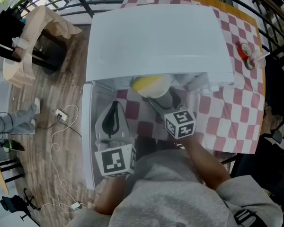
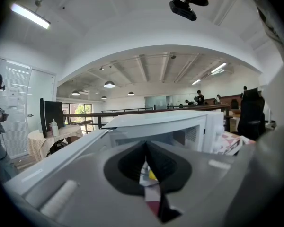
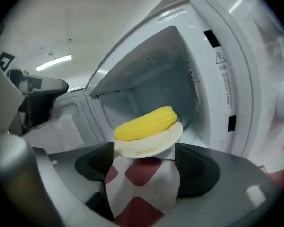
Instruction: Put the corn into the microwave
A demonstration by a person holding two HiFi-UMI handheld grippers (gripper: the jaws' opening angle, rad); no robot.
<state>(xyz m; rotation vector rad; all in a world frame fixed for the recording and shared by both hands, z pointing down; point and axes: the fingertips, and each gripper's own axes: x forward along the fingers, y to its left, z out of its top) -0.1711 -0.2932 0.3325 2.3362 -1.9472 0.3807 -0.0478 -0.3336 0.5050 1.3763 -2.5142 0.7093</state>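
Corn (image 3: 144,123), ribbed yellow, on round cream plate (image 3: 166,137); right gripper (image 3: 144,156) jaws spread; left gripper (image 2: 146,144) jaws together.

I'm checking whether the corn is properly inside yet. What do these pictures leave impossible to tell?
Head view: the roof of the microwave covers its cavity and most of the corn and plate.
Right gripper view: the plate's rim hides what it rests on.
Left gripper view: the left gripper, shut, covers nearly all of both.
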